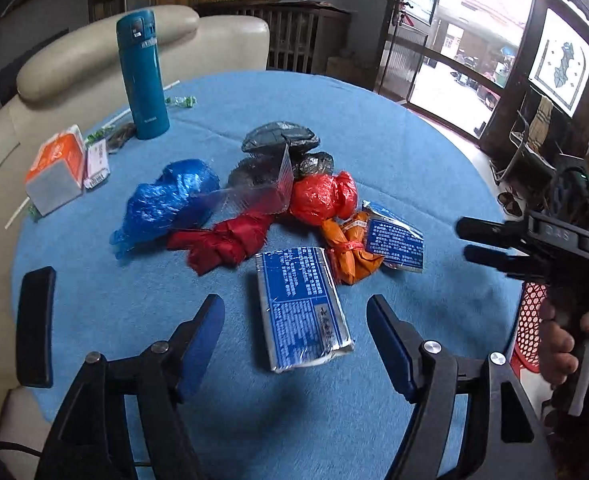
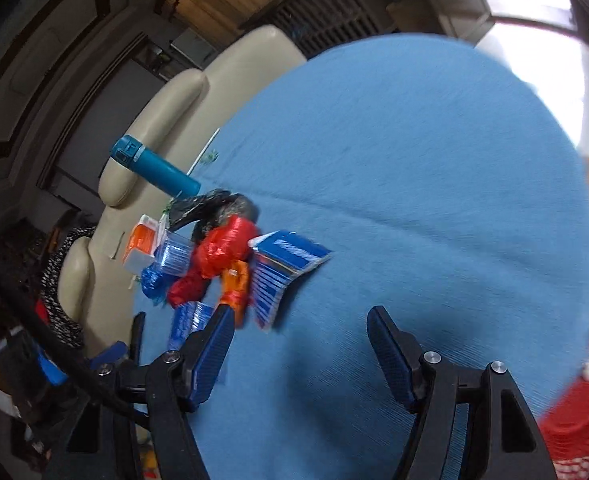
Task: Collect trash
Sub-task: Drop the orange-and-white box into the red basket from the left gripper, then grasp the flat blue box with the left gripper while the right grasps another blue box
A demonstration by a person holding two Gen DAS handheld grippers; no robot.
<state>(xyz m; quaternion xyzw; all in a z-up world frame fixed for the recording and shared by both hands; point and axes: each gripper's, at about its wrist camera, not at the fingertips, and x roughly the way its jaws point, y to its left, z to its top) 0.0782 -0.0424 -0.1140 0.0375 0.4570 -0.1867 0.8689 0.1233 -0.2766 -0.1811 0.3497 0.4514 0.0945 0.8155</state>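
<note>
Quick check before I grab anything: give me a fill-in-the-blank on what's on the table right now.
1. The table is covered with a ____ cloth.
2. The teal flask stands ____ near the far edge.
3. The foil packet lies nearest the ____ gripper.
4. Both the left gripper and the right gripper hold ____.

Missing words: blue; upright; left; nothing

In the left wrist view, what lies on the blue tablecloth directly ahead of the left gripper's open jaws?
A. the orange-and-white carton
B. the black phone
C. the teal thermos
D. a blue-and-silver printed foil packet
D: the blue-and-silver foil packet lies flat on the cloth just beyond the left gripper, between the lines of its two open fingers.
</note>
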